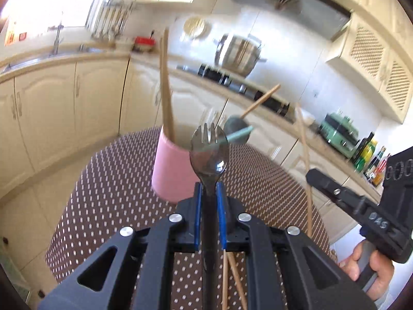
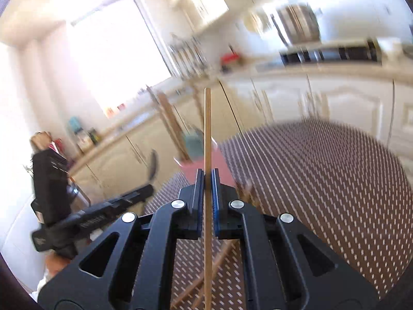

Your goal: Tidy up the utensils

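My left gripper (image 1: 208, 188) is shut on the neck of a dark metal spork (image 1: 209, 152), tines pointing away, just in front of a pink cup (image 1: 171, 170). The cup holds a wooden spatula (image 1: 166, 90), a grey spoon with a wooden handle (image 1: 236, 126) and a teal-handled piece. My right gripper (image 2: 207, 175) is shut on a single wooden chopstick (image 2: 207, 129) that stands upright before the same pink cup (image 2: 219, 165). More wooden chopsticks (image 2: 219, 258) lie on the dotted tablecloth under the grippers. Each gripper shows in the other's view: right gripper (image 1: 312, 177), left gripper (image 2: 147, 190).
A round table with a brown, white-dotted cloth (image 1: 116, 180) stands in a kitchen. Cream cabinets (image 1: 51, 118) and a counter run behind it, with a steel pot (image 1: 238, 51) on the stove, a green appliance (image 1: 340, 134) and bottles (image 1: 369, 152). A hand (image 1: 374, 266) grips the right tool's handle.
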`<state>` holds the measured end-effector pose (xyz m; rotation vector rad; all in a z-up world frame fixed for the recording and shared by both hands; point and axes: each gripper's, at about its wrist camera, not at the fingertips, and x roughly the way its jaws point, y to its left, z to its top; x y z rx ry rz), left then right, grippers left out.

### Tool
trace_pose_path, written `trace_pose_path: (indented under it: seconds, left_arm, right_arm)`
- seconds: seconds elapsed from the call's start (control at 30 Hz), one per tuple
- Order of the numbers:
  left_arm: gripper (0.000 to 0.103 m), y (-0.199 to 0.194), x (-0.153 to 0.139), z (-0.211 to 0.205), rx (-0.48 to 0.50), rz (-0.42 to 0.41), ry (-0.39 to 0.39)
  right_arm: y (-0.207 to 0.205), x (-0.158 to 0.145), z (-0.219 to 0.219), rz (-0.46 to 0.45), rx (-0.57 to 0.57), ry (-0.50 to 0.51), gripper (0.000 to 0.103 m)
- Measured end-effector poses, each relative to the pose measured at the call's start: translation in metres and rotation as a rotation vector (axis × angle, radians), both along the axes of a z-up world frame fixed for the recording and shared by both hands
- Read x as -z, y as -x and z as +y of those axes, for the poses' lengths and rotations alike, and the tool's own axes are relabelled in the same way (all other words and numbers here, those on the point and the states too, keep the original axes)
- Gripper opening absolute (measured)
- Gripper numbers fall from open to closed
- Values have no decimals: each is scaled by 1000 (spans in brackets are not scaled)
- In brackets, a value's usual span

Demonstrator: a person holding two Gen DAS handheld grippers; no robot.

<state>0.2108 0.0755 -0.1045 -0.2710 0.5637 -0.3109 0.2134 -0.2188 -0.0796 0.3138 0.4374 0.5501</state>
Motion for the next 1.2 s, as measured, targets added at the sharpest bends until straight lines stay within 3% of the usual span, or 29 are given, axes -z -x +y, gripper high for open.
trace_pose_path:
  seconds: [0.37, 0.63, 0.8, 1.2]
  left_arm:
    - [11, -14, -42, -2, -14, -227, 68]
    - [11, -42, -61, 0, -62, -343, 77]
    - [11, -65, -63, 4, -82, -399, 99]
    - [11, -105, -44, 14, -103, -460, 177]
  right_arm:
    - [-10, -50, 53, -284, -9, -45, 6]
    - [-56, -44, 88, -314, -19, -105, 6]
    - [-75, -41, 89, -368, 55, -129, 6]
    - [-93, -38, 107, -489, 189, -81, 6]
